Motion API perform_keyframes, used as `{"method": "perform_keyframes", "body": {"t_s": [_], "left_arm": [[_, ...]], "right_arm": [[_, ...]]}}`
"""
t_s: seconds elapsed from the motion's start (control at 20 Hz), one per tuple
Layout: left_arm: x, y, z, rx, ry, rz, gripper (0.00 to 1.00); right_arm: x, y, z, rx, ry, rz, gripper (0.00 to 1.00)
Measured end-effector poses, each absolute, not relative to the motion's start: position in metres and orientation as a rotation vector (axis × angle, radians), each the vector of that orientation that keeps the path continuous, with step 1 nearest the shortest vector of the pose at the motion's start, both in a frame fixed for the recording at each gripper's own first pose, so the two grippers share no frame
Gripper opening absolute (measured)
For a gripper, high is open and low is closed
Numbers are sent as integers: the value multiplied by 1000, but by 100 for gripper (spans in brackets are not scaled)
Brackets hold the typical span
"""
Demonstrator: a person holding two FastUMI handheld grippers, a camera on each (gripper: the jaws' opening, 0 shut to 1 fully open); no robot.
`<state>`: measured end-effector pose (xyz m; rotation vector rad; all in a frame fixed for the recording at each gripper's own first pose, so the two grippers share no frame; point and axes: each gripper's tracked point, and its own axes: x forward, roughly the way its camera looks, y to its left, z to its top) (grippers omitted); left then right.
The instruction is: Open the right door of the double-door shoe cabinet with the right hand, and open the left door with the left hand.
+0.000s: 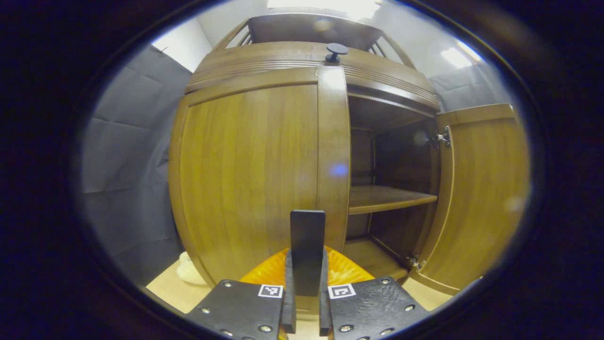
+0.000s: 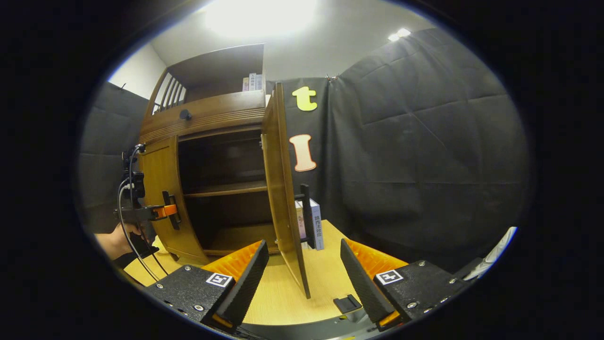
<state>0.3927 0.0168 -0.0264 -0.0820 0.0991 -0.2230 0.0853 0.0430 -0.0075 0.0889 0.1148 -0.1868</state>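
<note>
The left gripper (image 1: 306, 264) pinches the closed brown wooden left door's (image 1: 250, 174) black bar handle (image 1: 307, 245). The right gripper (image 2: 304, 278) is spread wide, near the open brown wooden right door (image 2: 283, 189).

Black quilted cloth (image 2: 424, 141) walls the booth behind and right of a pale wooden tabletop (image 2: 325, 278), with a white wall (image 2: 137, 71) far left and bright ceiling lights (image 2: 259, 16) overhead.

Ceiling lights (image 2: 259, 16) overhead blow out to white glare in both views. The cabinet interior (image 2: 222, 174) sits in deep shadow. A blue flare spot shows on the left door (image 1: 250, 174). Strong fisheye bowing at edges; centre is sharp, rims soft.
</note>
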Motion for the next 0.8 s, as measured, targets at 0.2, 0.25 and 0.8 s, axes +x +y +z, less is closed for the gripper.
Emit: {"method": "perform_keyframes", "body": {"t_s": [0.2,0.25,0.8], "left_arm": [[372,31,-26,-87,100,-225,25],[366,34,-25,-89,100,-224,25],[303,90,-26,-116,115,-187,25]], "right_arm": [[94,58,-5,88,109,-145,95],[97,61,-5,85,105,-136,95],[117,101,-5,82,96,-15,94]]}}
